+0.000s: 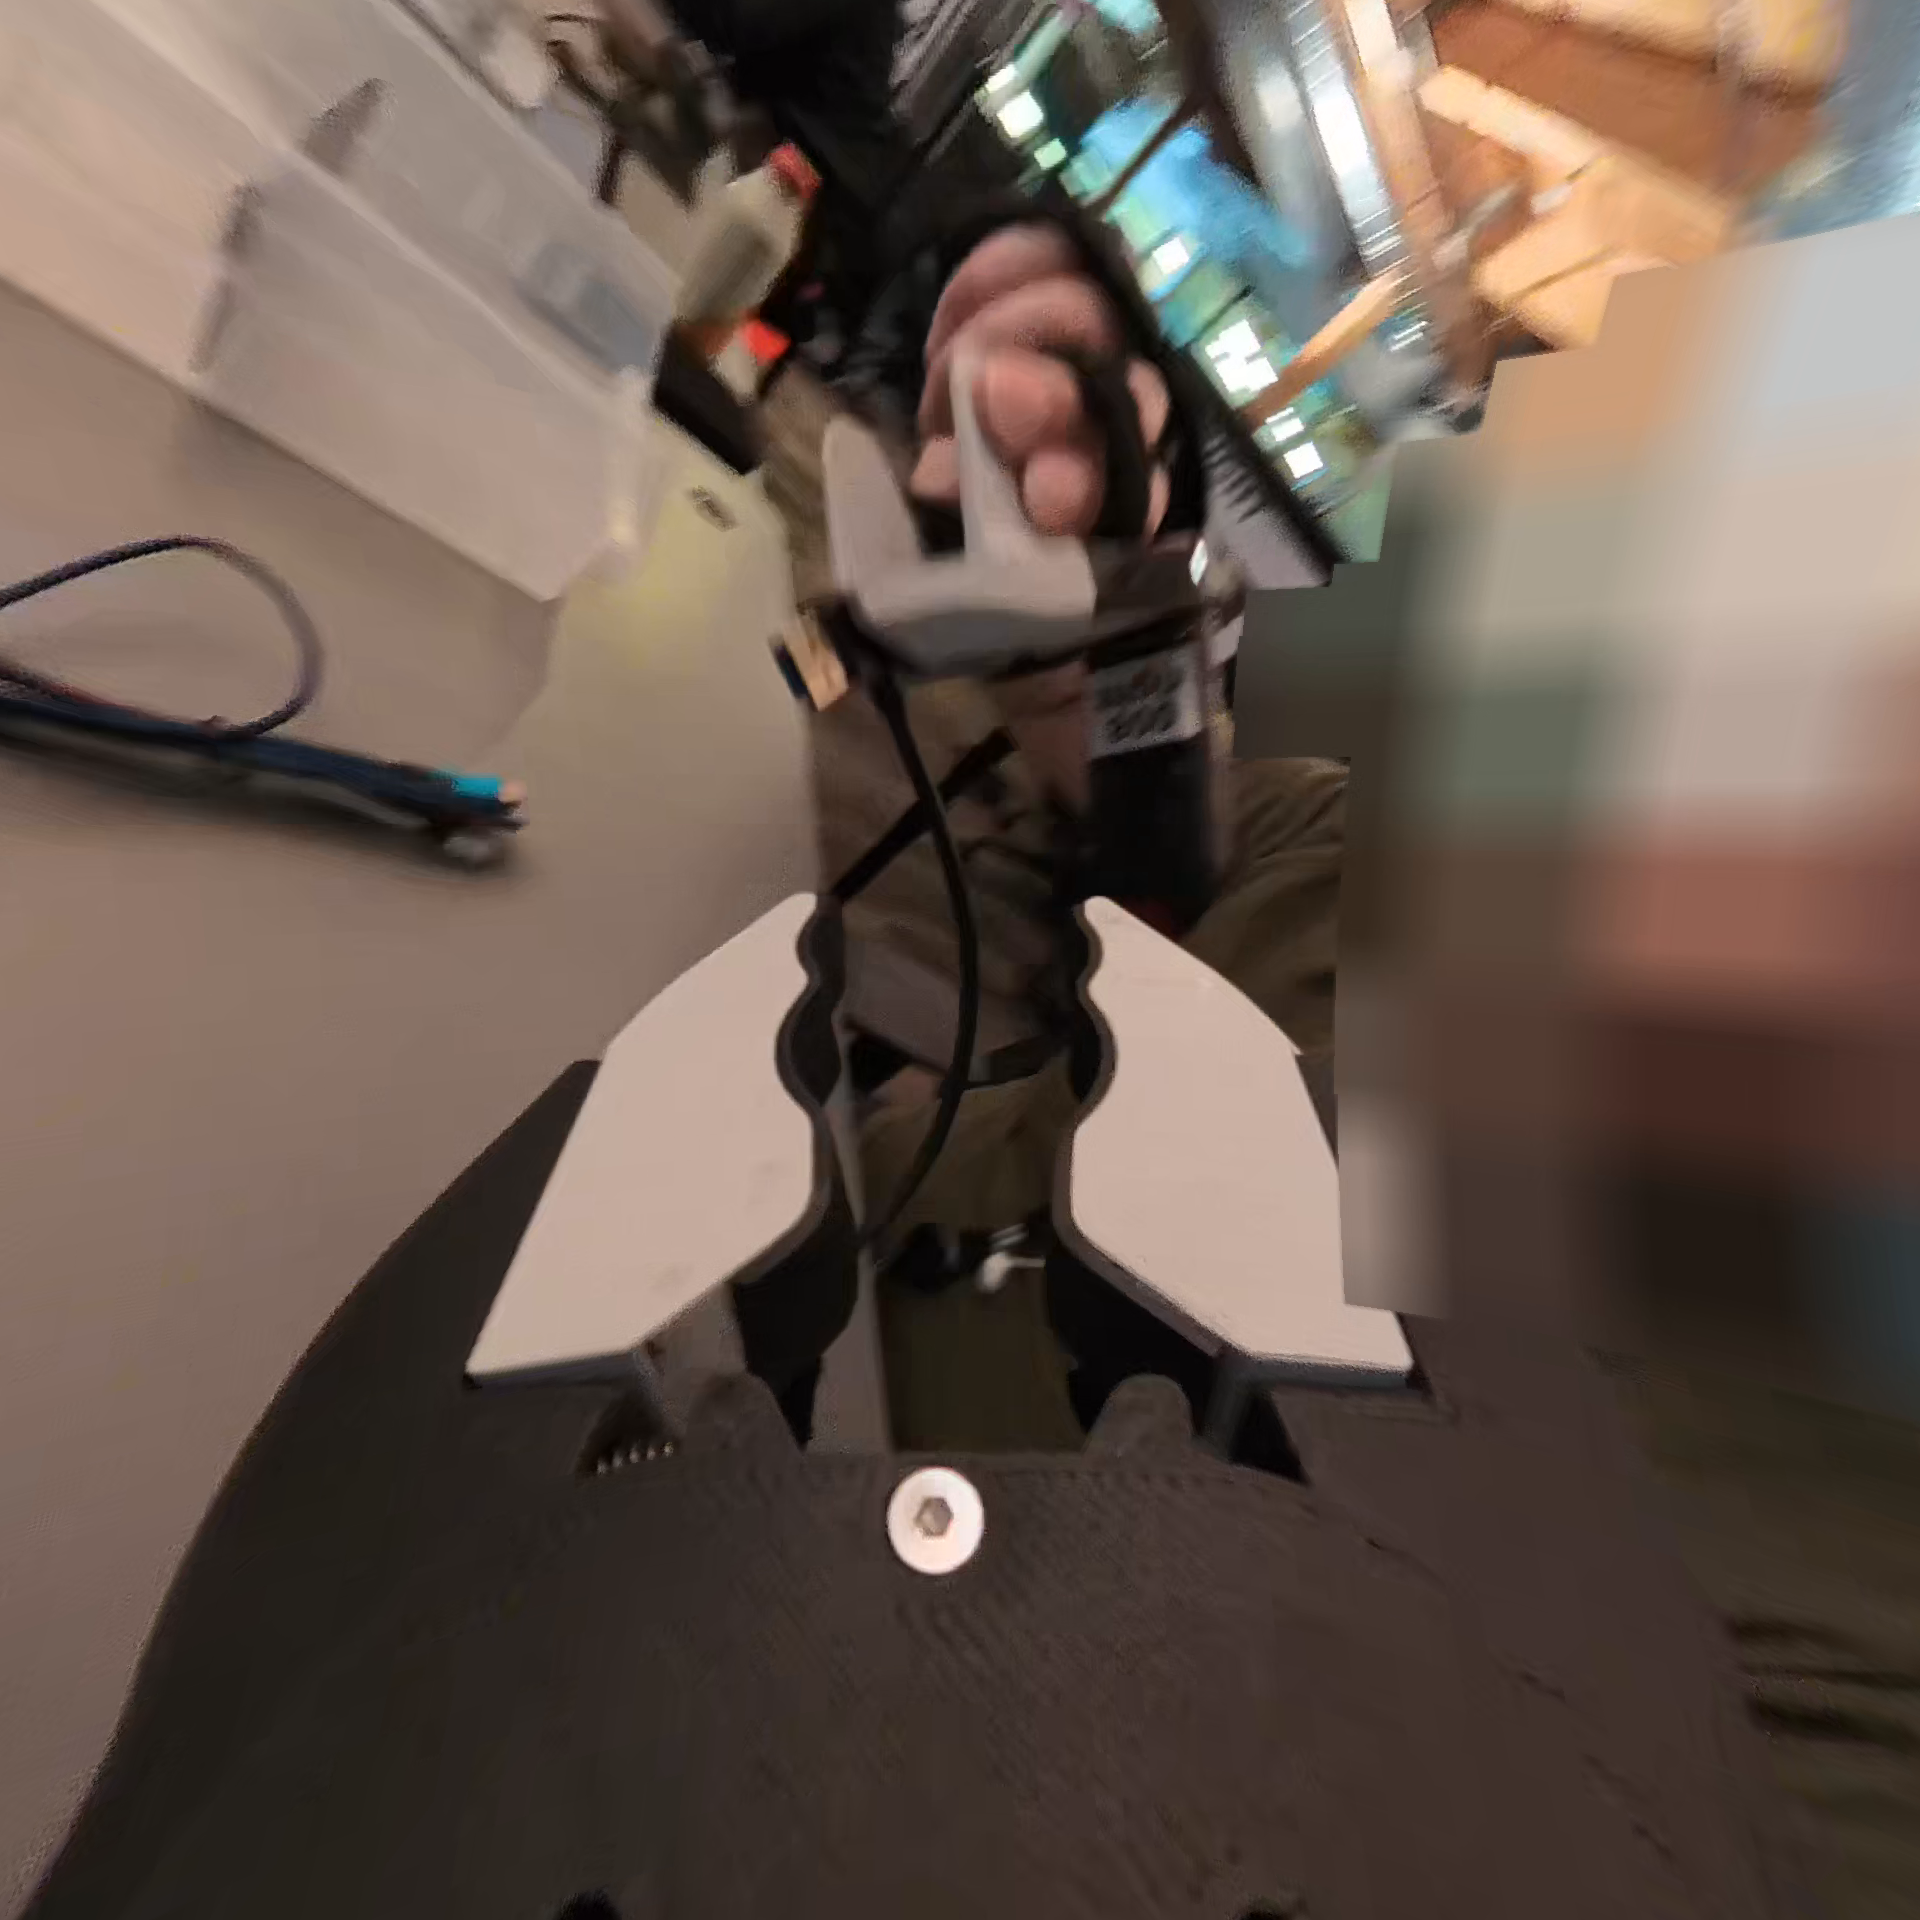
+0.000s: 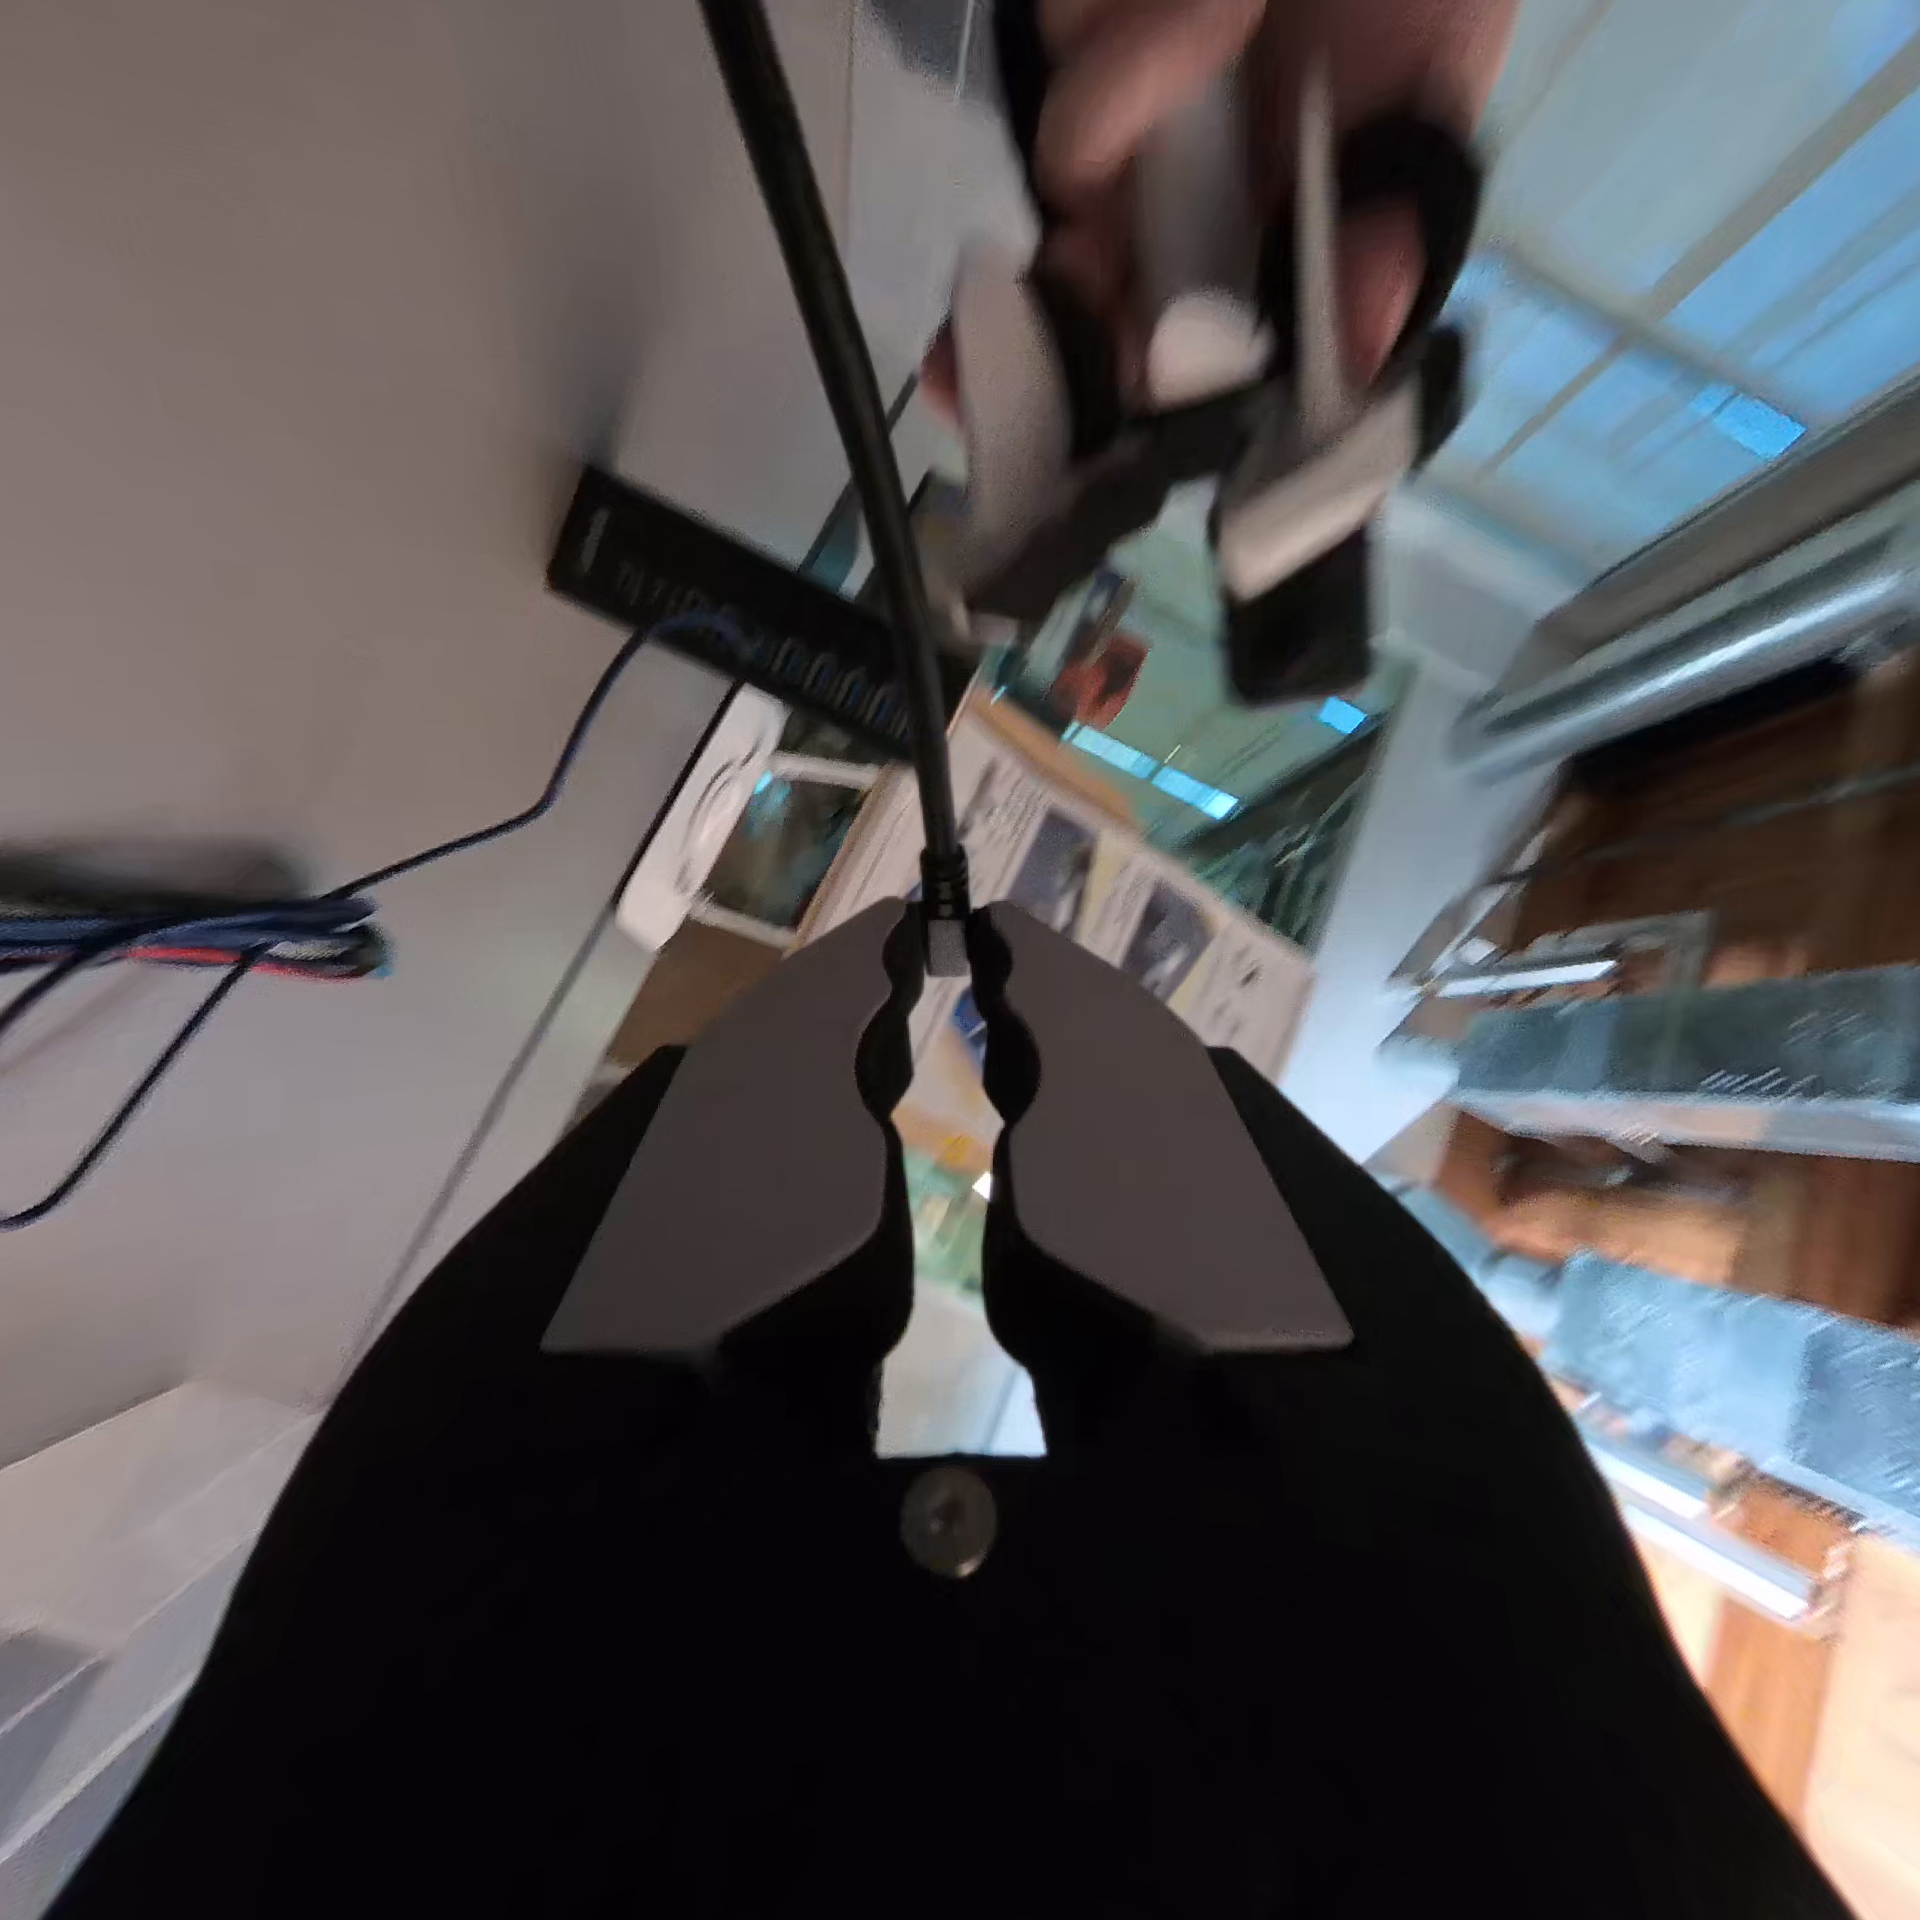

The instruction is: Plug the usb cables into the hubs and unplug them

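The right hand-held gripper (image 2: 948, 940) pinches a black cable's plug (image 2: 943, 935), up in the air. The left hand-held gripper (image 1: 951, 971) is spread wide, holding nothing. The black hub (image 2: 717, 613) lies far off on the counter (image 2: 312, 416). Plugging in looks not done yet.

We see the left gripper (image 1: 951, 920) with jaws apart, a black cable (image 1: 961, 935) hanging between them; blue cables (image 1: 312, 769) lie on the grey table (image 1: 312, 1039).

Black usb cable (image 2: 894, 499) — plug pinched in right tongs (image 2: 948, 940); black hub (image 2: 727, 613) flat on table.
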`<state>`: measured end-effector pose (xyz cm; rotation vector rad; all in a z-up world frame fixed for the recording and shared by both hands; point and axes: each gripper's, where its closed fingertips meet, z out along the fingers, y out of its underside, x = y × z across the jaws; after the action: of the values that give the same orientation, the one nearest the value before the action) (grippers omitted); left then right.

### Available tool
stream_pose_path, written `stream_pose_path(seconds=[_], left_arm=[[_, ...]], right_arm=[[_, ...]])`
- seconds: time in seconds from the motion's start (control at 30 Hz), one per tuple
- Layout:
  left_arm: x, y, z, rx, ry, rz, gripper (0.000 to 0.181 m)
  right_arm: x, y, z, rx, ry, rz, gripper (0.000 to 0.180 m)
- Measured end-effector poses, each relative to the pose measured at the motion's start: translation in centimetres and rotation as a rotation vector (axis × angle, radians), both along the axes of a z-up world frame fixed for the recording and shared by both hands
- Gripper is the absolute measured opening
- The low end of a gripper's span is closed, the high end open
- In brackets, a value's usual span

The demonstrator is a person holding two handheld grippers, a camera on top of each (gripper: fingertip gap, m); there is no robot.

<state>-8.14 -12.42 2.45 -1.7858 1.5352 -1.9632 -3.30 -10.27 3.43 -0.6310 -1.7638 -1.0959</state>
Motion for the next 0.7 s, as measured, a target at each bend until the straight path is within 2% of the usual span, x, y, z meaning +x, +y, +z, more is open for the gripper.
stream_pose_path(seconds=[0.03,0.23,0.3,0.33,0.37,0.4,0.43,0.6,0.7], left_arm=[[-0.2,-0.2,-1.1,0.074,0.041,0.027,0.041],[-0.1,-0.1,-5.9,0.518,0.167,0.205,0.041],[0.0,-0.1,-6.9,0.600,0.182,0.232,0.040],[0.1,-0.3,-7.1,0.623,0.177,0.235,0.032],[0.1,-0.4,-7.1,0.645,0.158,0.240,0.011],[0.1,-0.5,-6.9,0.666,0.136,0.250,0.000],[0.0,-0.4,-6.8,0.689,0.129,0.262,0.000],[-1.1,-0.7,-6.2,0.725,0.124,0.209,0.000],[-1.6,-1.0,-6.0,0.726,0.129,0.184,0.000]], right_arm=[[0.8,0.6,-0.4,-0.029,0.016,-0.060,0.009],[1.6,2.1,-2.8,-0.194,0.120,-0.285,0.009],[1.4,2.4,-3.4,-0.242,0.162,-0.343,0.009],[1.0,2.4,-3.6,-0.263,0.188,-0.346,0.009],[0.6,2.4,-3.7,-0.282,0.218,-0.344,0.008],[0.6,2.5,-3.9,-0.300,0.241,-0.369,0.009],[0.5,2.6,-4.1,-0.318,0.262,-0.378,0.009],[-0.7,2.0,-4.4,-0.408,0.451,-0.254,0.012],[-1.2,1.4,-4.2,-0.393,0.492,-0.177,0.014]])
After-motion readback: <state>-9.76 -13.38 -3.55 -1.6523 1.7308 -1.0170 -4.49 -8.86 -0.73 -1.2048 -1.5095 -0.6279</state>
